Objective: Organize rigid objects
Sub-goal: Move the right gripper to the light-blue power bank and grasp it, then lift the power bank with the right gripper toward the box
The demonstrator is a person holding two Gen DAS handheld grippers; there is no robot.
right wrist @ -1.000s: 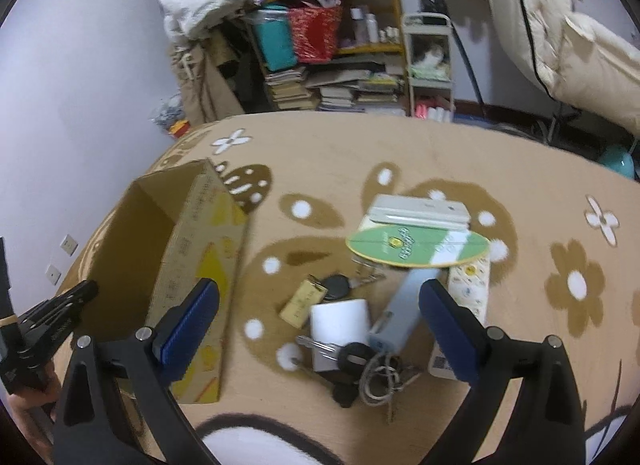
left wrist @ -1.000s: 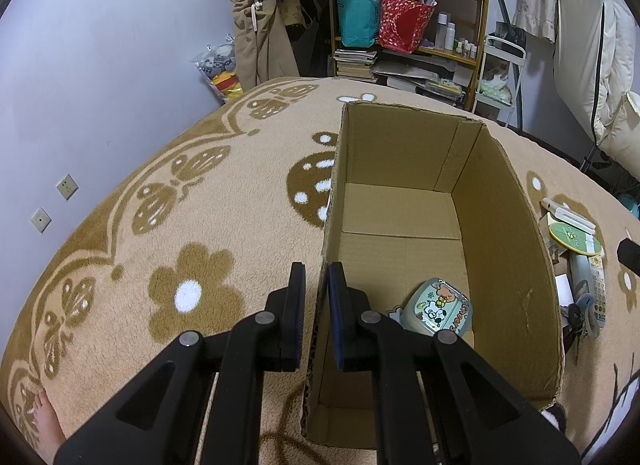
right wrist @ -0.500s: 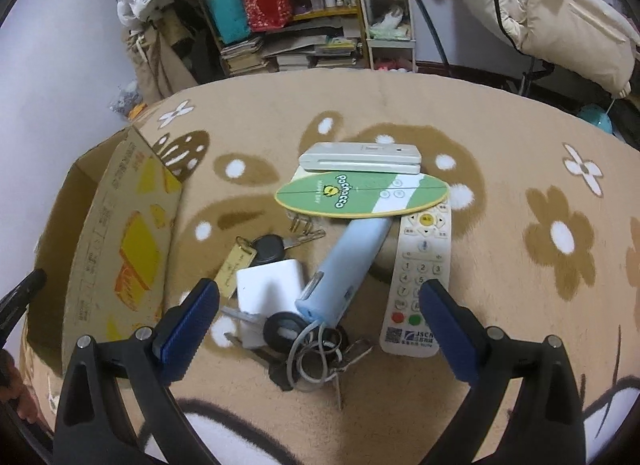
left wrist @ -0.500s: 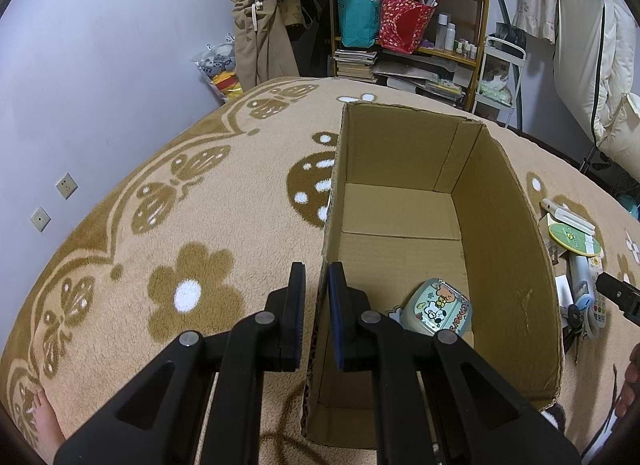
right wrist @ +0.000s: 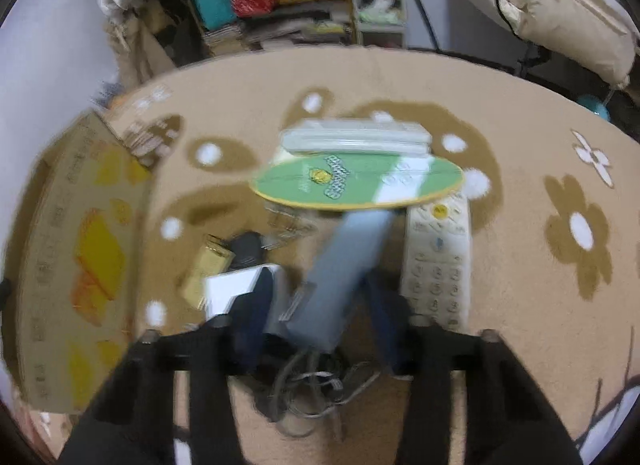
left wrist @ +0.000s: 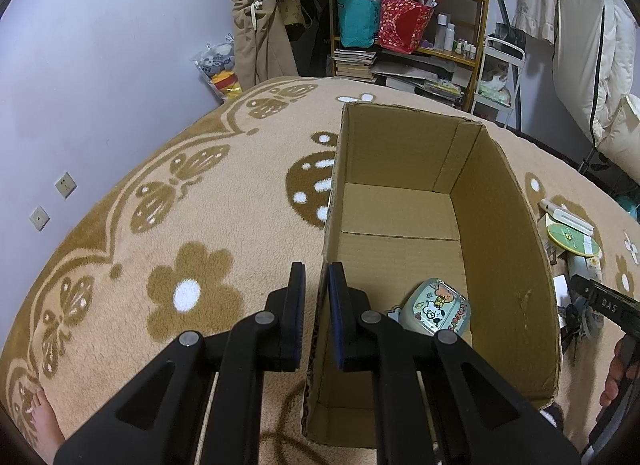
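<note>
My left gripper [left wrist: 316,297] is shut on the left wall of the open cardboard box [left wrist: 508,265]. A cartoon-printed tin [left wrist: 436,309] lies inside the box. In the right wrist view, my right gripper [right wrist: 316,297] hangs low over a pile on the rug. Its jaws are closing around a blue-grey bar-shaped device [right wrist: 348,261] that lies between them; the blurred picture shows a slim gap on the left side. Beside the bar lie a white remote [right wrist: 438,261], a white charger block [right wrist: 232,289] and a bunch of keys [right wrist: 312,381].
A green oval card [right wrist: 360,181] and a long white device [right wrist: 356,139] lie beyond the bar. A gold tag [right wrist: 206,269] sits left of the pile. The box's printed side [right wrist: 80,249] stands at the left. Shelves and hanging clothes line the far wall.
My right gripper has dropped toward the pile and its jaws have narrowed from wide open onto the blue-grey bar. The left gripper and the box have not moved.
</note>
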